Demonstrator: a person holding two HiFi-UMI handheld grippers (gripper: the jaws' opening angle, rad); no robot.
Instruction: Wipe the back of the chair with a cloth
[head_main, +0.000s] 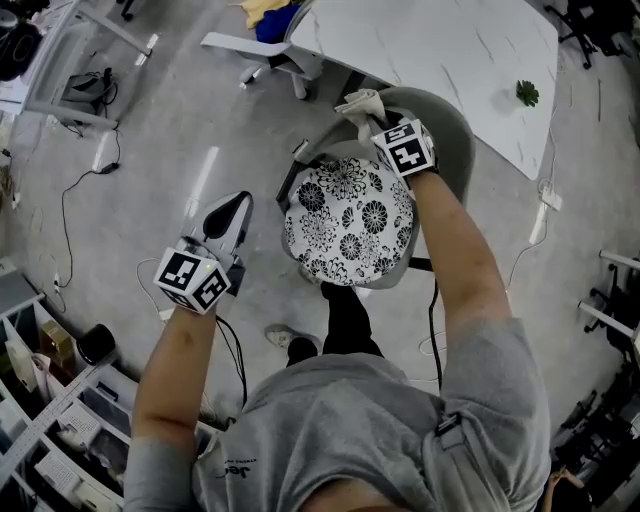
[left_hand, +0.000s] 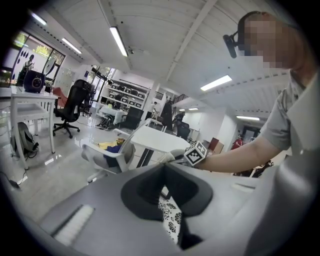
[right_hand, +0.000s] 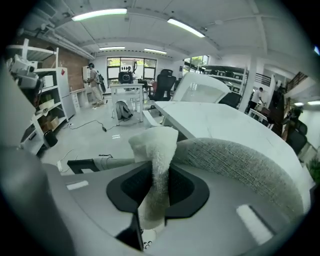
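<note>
The chair has a black-and-white floral seat (head_main: 350, 225) and a curved grey backrest (head_main: 455, 140). My right gripper (head_main: 385, 125) is shut on a pale cloth (head_main: 360, 103) at the top left end of the backrest. In the right gripper view the cloth (right_hand: 157, 150) stands up between the jaws of the right gripper (right_hand: 157, 187), against the rim of the backrest (right_hand: 240, 160). My left gripper (head_main: 238, 205) hangs over the floor left of the seat, shut and holding nothing. The left gripper (left_hand: 167, 192) points toward the floral seat (left_hand: 172, 220).
A white table (head_main: 440, 50) stands just behind the backrest, with a small plant (head_main: 527, 93) on it. A second office chair (head_main: 265, 50) sits at the back. Cables (head_main: 70, 210) lie on the floor at left; shelving (head_main: 40, 400) fills the lower left.
</note>
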